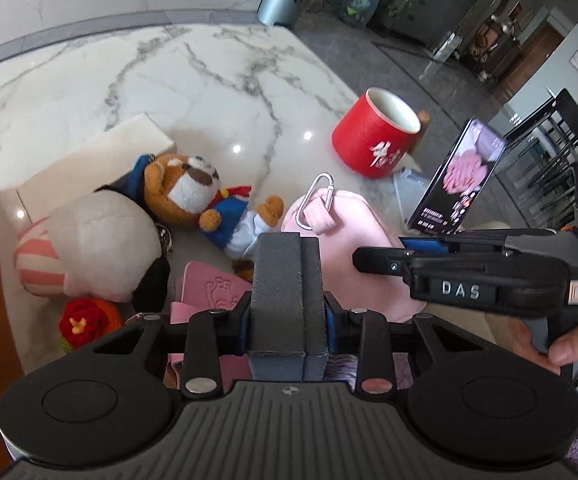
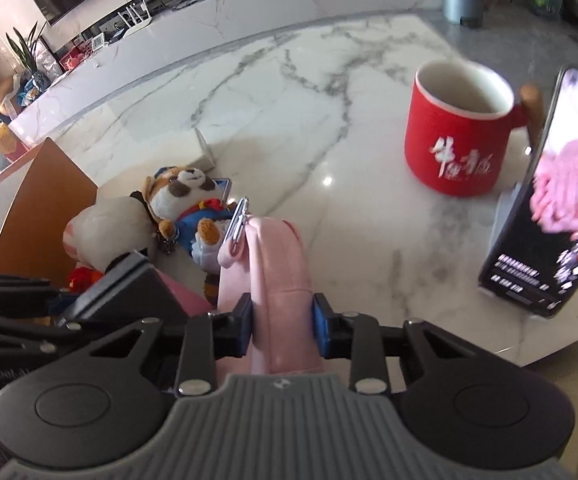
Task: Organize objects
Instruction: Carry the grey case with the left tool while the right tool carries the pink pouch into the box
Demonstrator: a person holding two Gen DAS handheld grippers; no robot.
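Both grippers are black with blue-backed grey pads, silver rivets and ribbed grey housings; the right gripper (image 1: 377, 258) bears white letters "DAS".

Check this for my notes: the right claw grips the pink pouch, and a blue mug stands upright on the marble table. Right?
Not quite: the mug is red, as the right wrist view shows. The right claw does grip the pink pouch, and the mug stands upright on the marble table.
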